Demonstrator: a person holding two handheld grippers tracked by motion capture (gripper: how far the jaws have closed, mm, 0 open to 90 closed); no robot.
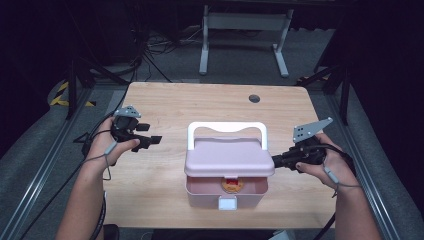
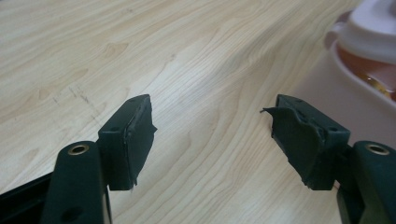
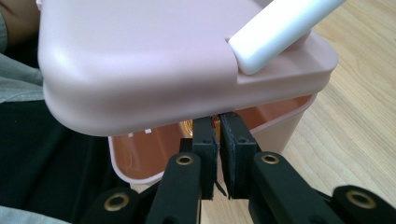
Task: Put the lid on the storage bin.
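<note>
Apparently shut right claw (image 3: 218, 140) under lid (image 3: 140, 60)

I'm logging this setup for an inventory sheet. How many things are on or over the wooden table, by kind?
Pink plastic storage box with white handle, lid raised: 1
Black hand-held claws: 2, left claw open, right claw shut under the lid
Total: 3

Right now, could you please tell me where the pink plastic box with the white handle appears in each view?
High view: pink plastic box at centre, lid raised.
Left gripper view: its corner at the upper right edge.
Right gripper view: lid across the top, tub beneath.
Shared landmark: light wooden table.
</note>
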